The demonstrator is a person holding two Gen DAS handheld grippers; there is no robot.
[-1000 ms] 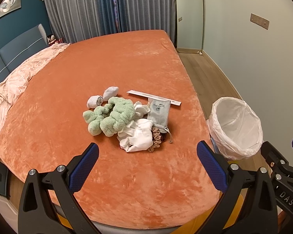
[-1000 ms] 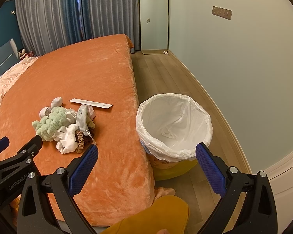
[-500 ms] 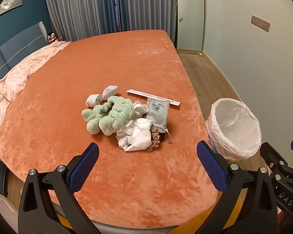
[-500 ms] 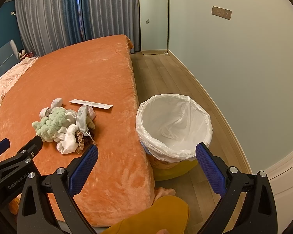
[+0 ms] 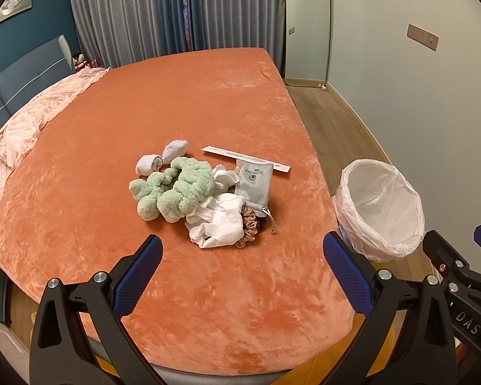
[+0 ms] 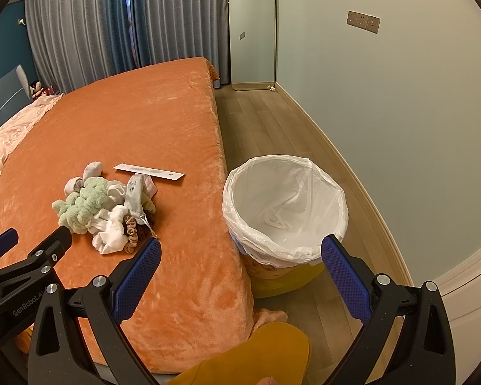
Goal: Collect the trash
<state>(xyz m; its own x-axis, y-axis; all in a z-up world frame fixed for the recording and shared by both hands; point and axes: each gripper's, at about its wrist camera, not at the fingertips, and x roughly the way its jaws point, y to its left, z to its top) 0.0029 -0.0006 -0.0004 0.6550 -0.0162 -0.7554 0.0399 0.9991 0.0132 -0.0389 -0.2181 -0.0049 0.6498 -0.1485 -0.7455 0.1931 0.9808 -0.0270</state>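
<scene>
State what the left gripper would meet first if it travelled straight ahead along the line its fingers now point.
Probably the orange bedcover, then the white cloth at the pile's near edge. The left gripper is open and empty; depth is unclear.

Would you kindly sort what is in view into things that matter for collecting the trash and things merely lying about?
For the job:
- lined bin
- paper strip
- pile of soft items (which are trash, I cannot tell)
- left tool, right tool, both open

Lying about:
- pink quilt
- mirror
- curtains
</scene>
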